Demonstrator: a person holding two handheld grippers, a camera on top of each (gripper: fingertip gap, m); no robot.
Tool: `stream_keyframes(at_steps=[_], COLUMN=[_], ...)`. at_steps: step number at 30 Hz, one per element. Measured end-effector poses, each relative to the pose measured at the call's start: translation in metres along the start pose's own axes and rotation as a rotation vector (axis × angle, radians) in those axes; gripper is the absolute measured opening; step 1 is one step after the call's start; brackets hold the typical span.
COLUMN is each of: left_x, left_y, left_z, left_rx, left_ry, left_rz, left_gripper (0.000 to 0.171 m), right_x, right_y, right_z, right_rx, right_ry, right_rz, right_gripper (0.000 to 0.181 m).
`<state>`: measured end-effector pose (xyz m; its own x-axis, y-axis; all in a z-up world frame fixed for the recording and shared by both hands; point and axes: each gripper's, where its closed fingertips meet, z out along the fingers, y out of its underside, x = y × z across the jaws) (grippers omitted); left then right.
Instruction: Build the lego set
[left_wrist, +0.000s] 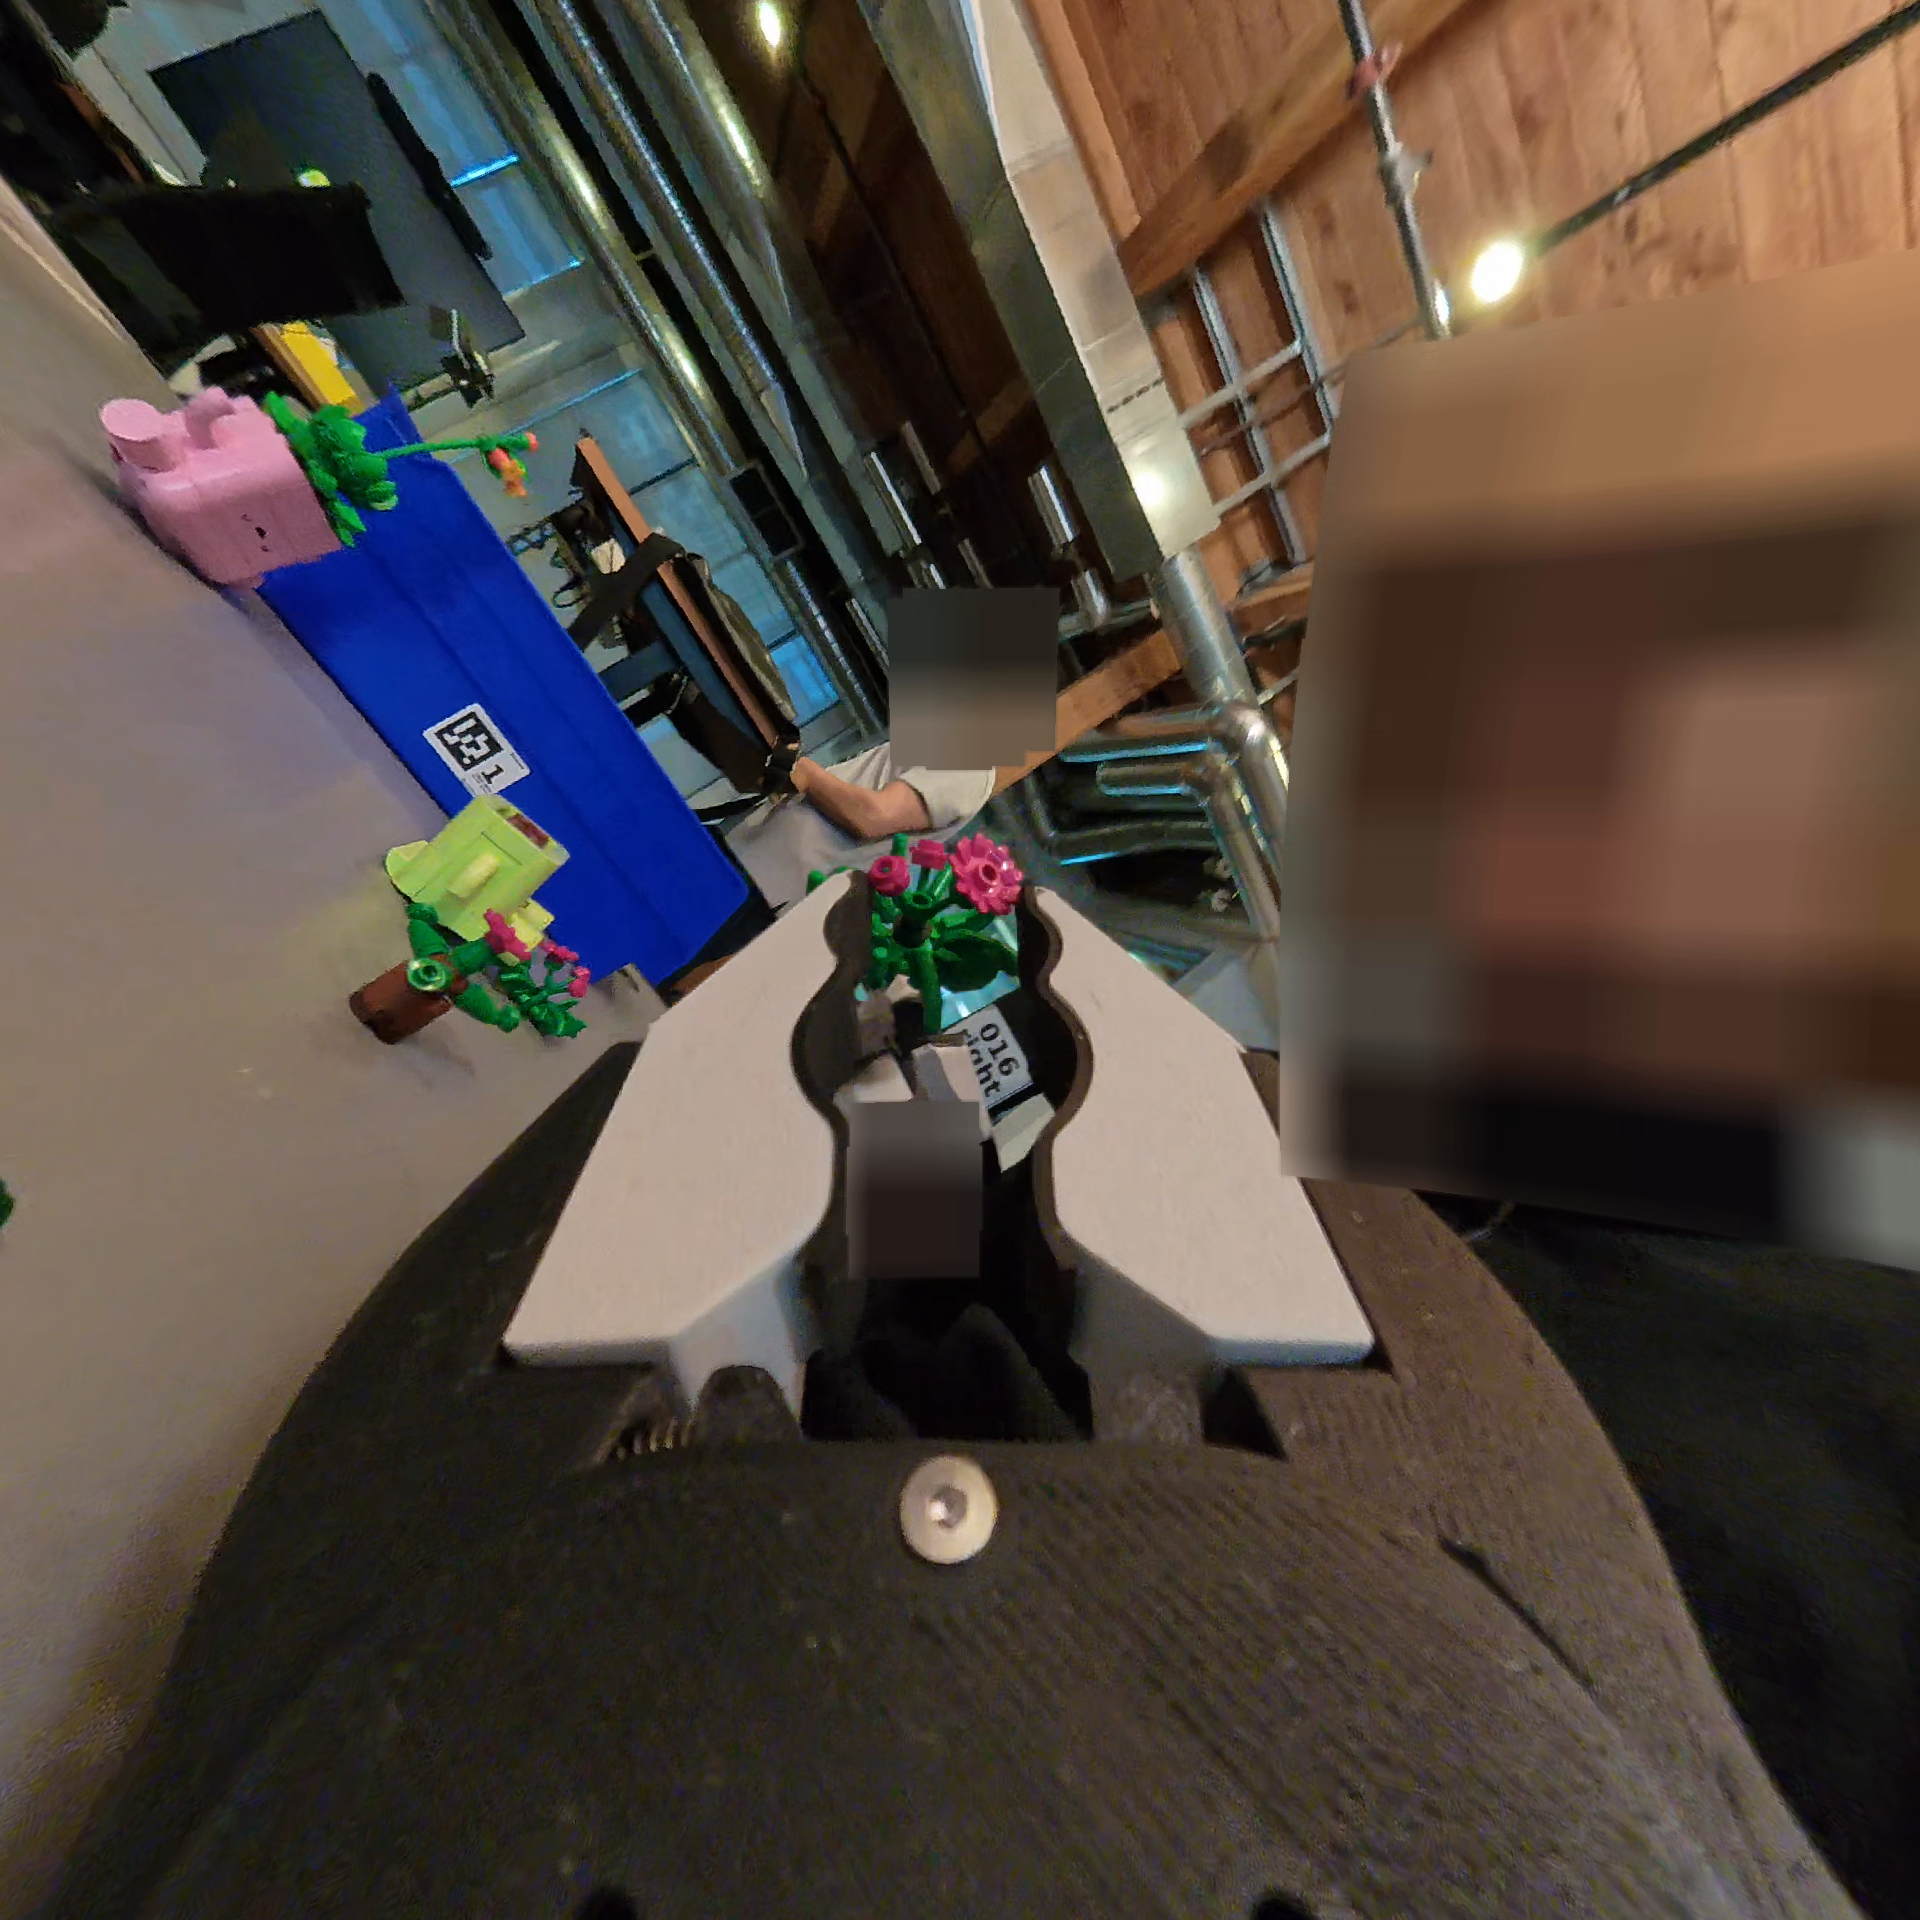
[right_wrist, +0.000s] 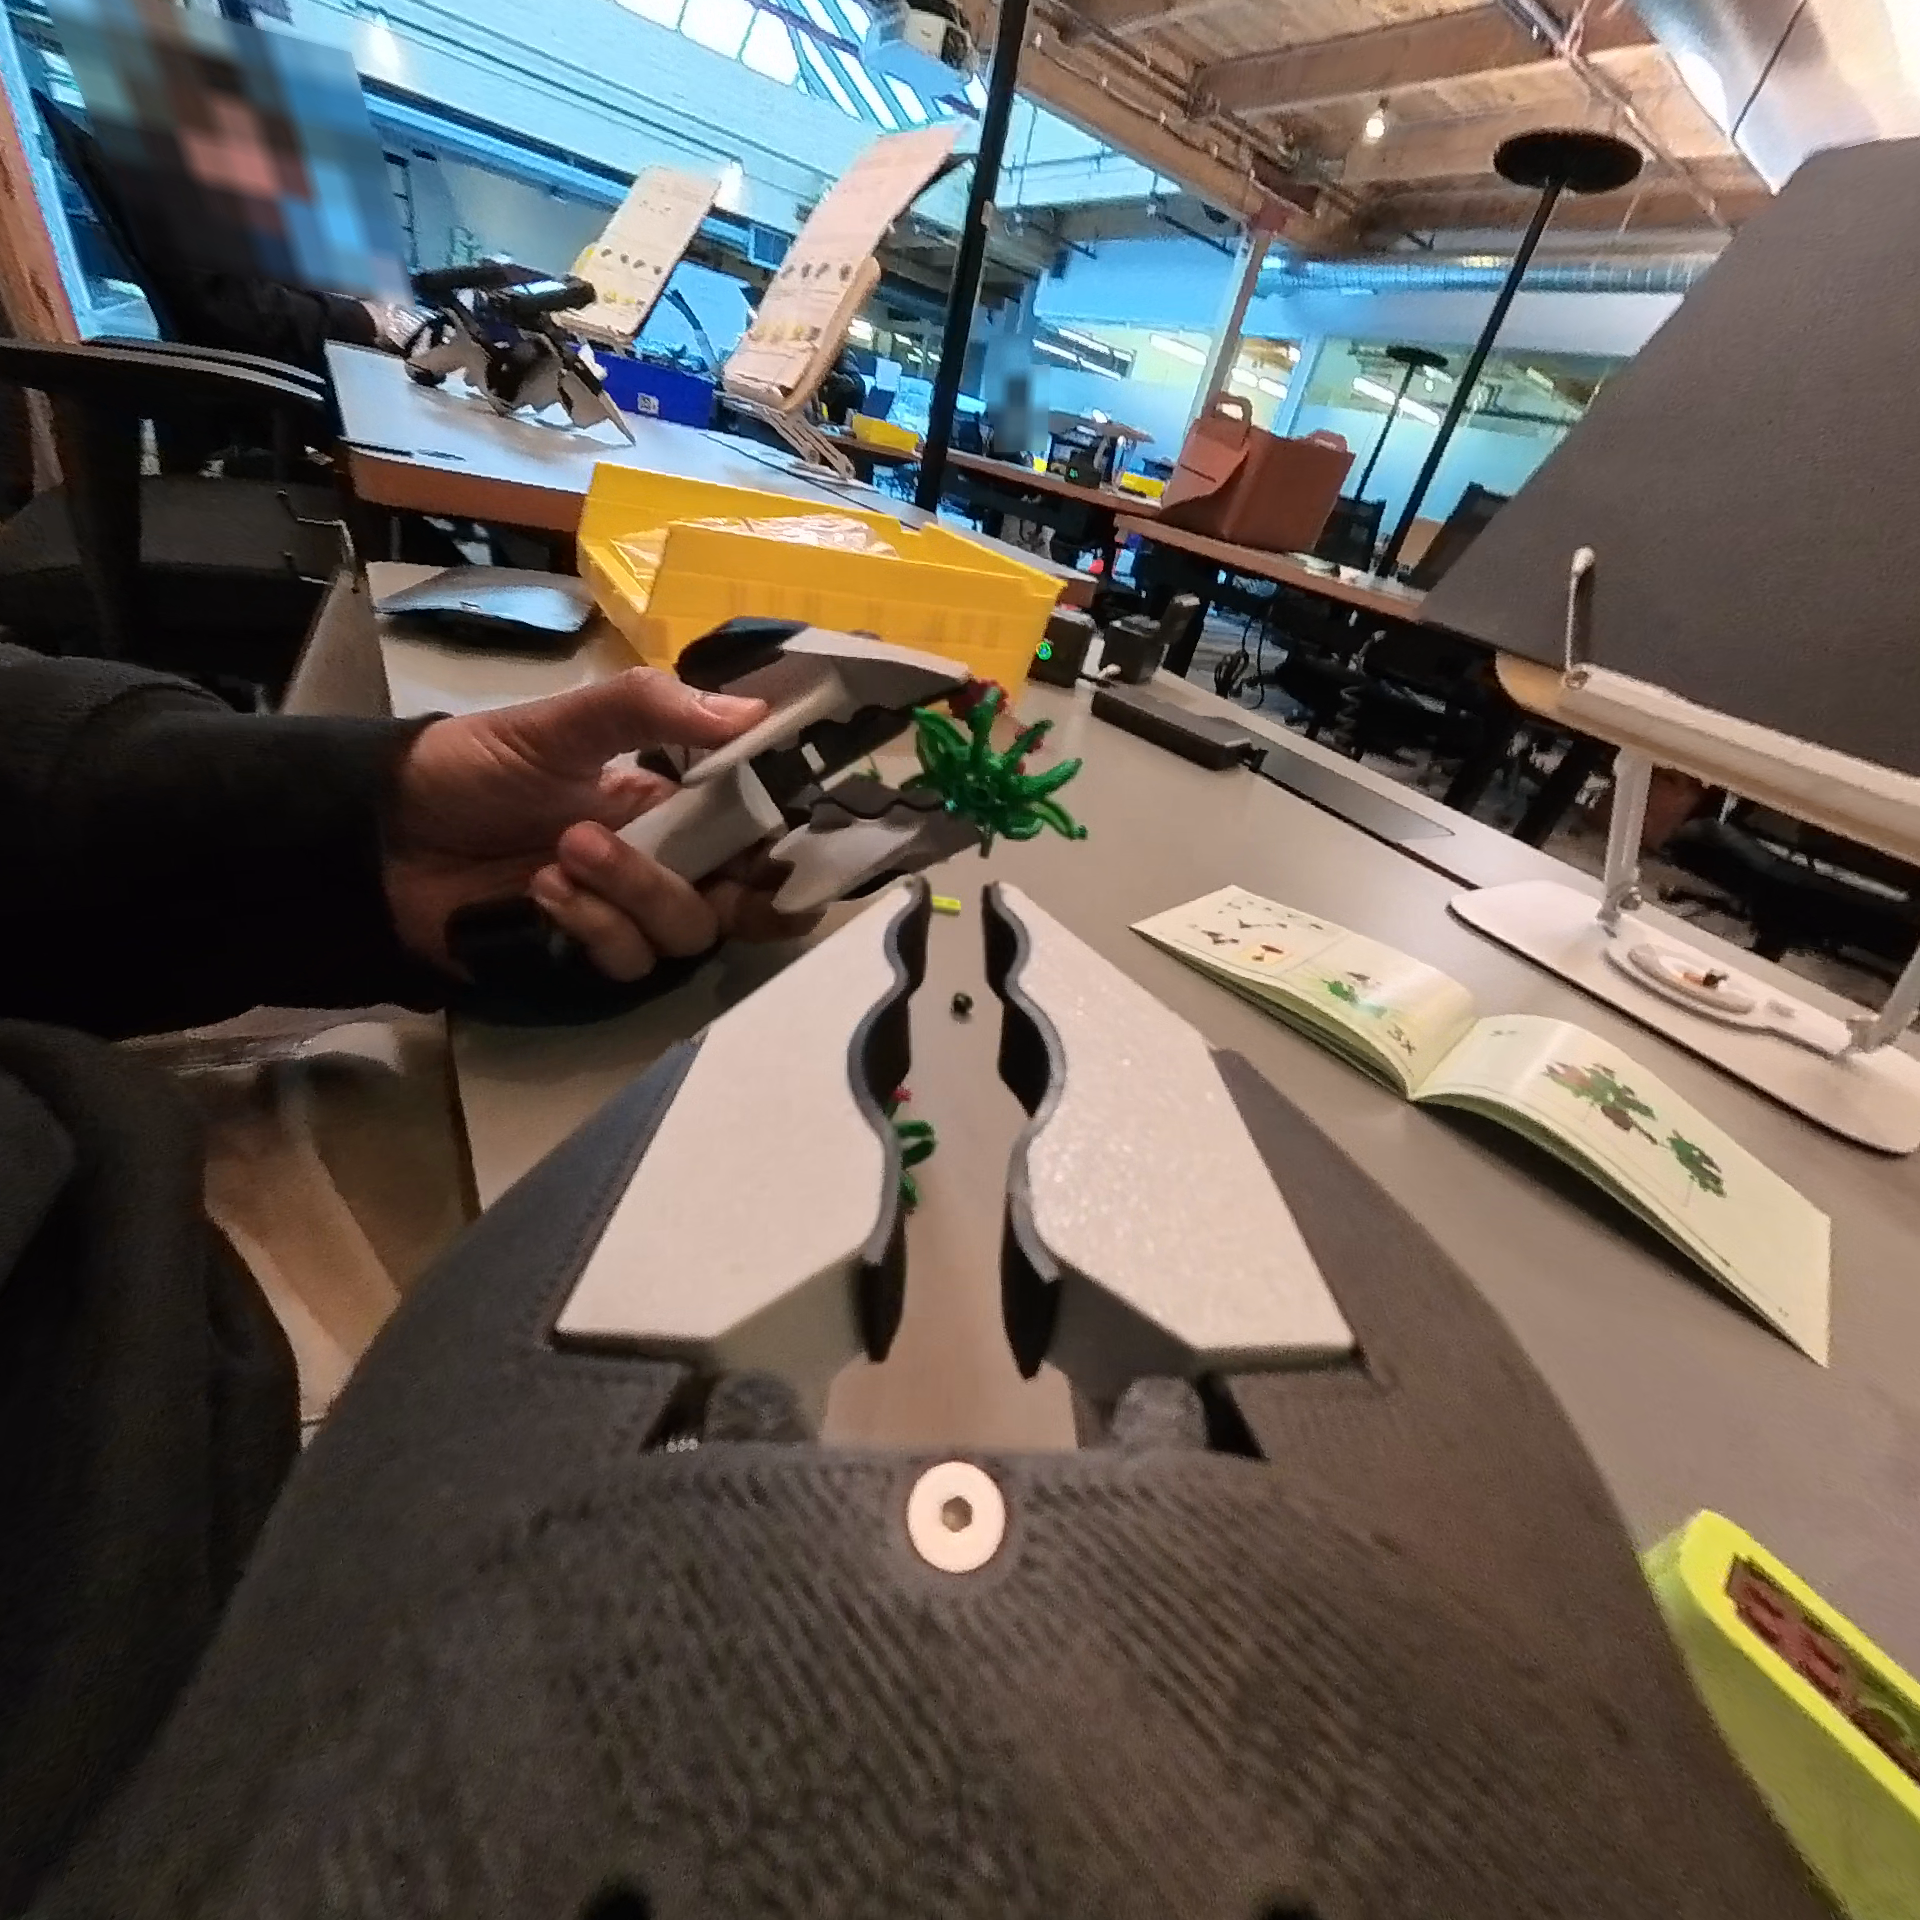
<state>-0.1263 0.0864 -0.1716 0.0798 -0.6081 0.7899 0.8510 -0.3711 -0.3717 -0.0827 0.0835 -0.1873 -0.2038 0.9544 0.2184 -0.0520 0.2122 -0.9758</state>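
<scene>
My left gripper (left_wrist: 940, 894) is shut on a small lego plant (left_wrist: 925, 935) with green stems and magenta flowers, held up off the grey table (left_wrist: 156, 935). In the right wrist view a hand holds this gripper (right_wrist: 966, 764), with the plant (right_wrist: 997, 790) sticking out of its tips. My right gripper (right_wrist: 956, 891) sits just below and in front of it, its jaws a narrow gap apart with nothing between them. Through the gap I see a tiny lime piece (right_wrist: 945, 904), a small dark piece (right_wrist: 961, 1003) and a green sprig (right_wrist: 912, 1138) on the table.
A pink lego pot (left_wrist: 208, 488) with a plant, a tipped lime pot (left_wrist: 478, 862), a brown piece (left_wrist: 400, 1003) and a blue bin (left_wrist: 468, 644) are to the left. An open instruction booklet (right_wrist: 1455, 1070), white stand (right_wrist: 1683, 966), yellow bin (right_wrist: 821, 592) and lime pot (right_wrist: 1808, 1704) are also on the table.
</scene>
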Motion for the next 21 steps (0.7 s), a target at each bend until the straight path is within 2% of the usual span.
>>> stream_keyframes(at_steps=[1,3,6,9,13,21], left_x=[0.0,0.001,0.003,0.005,0.008,0.008], left_y=[0.002,0.005,0.01,0.009,0.003,0.008], left_z=[0.001,0.002,0.005,0.005,0.003,0.007], left_rx=[-0.013,-0.036,-0.057,-0.048,-0.011,-0.03], left_ry=[-0.011,-0.025,-0.034,-0.023,-0.003,-0.007], left_rz=[0.027,0.076,0.126,0.153,0.15,0.166], left_gripper=[0.024,0.024,0.024,0.024,0.024,0.024], right_x=[-0.002,-0.004,0.001,0.004,0.01,0.004], right_y=[-0.002,-0.002,0.006,0.011,0.01,0.012], right_z=[-0.001,-0.002,0.005,0.007,0.005,0.008], right_rx=[0.014,0.018,-0.049,-0.094,-0.079,-0.104], right_ry=[-0.008,-0.01,0.006,-0.017,-0.061,-0.067], right_rz=[-0.012,-0.025,0.005,0.146,0.321,0.312], right_gripper=[0.007,0.006,0.003,0.005,0.013,0.012])
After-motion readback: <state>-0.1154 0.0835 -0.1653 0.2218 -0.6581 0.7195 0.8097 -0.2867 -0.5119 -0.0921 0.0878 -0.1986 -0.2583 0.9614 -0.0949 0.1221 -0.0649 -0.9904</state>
